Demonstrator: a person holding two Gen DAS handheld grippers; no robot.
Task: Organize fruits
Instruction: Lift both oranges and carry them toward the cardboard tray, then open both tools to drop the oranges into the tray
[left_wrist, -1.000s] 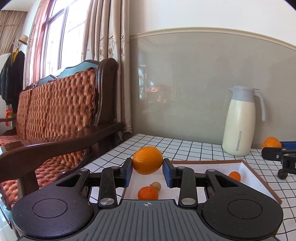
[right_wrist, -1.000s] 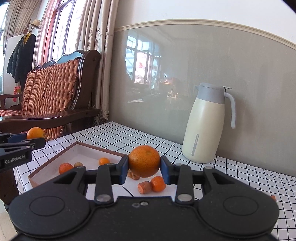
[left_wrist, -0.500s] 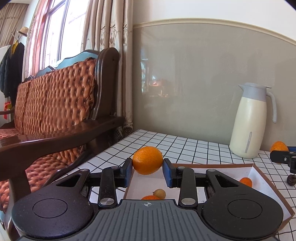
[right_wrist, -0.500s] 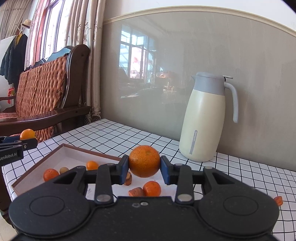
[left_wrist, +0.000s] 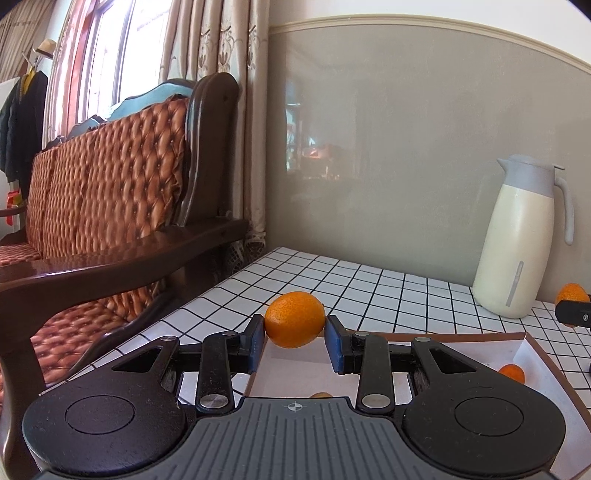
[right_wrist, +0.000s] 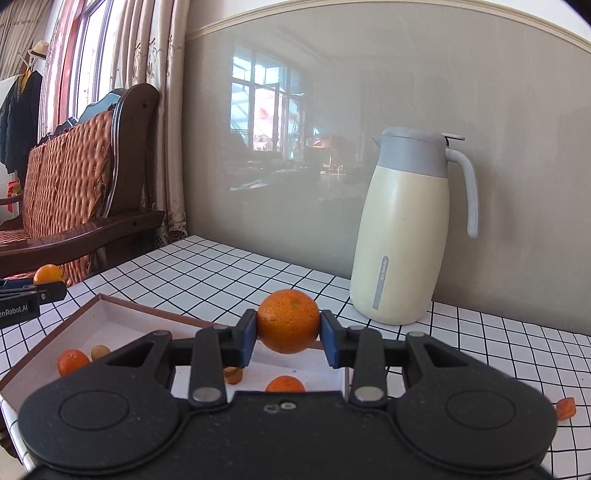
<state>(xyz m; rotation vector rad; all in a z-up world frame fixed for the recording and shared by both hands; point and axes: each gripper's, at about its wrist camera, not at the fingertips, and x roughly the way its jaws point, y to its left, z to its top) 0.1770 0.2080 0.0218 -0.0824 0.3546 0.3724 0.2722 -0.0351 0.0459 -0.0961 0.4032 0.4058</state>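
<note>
Left wrist view showed my left gripper (left_wrist: 294, 338) clamping one orange (left_wrist: 294, 319) and my right gripper (right_wrist: 288, 339) another (right_wrist: 288, 320) above the tray (right_wrist: 48, 341); a careless release could roll either fruit over its low wall.

Glossy dark wood sofa frame (left_wrist: 122, 266) with quilted, leather-look cushions (left_wrist: 107, 177). Smooth gridded cloth covers the bench (right_wrist: 236, 273). Matt cream jug (right_wrist: 402, 243). Dimpled orange (right_wrist: 288, 320) between blue claw pads (right_wrist: 248, 338).

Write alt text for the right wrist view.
The right gripper clamps an orange over a shallow box holding small fruits. A cream thermos jug stands behind on the checked tablecloth.
</note>
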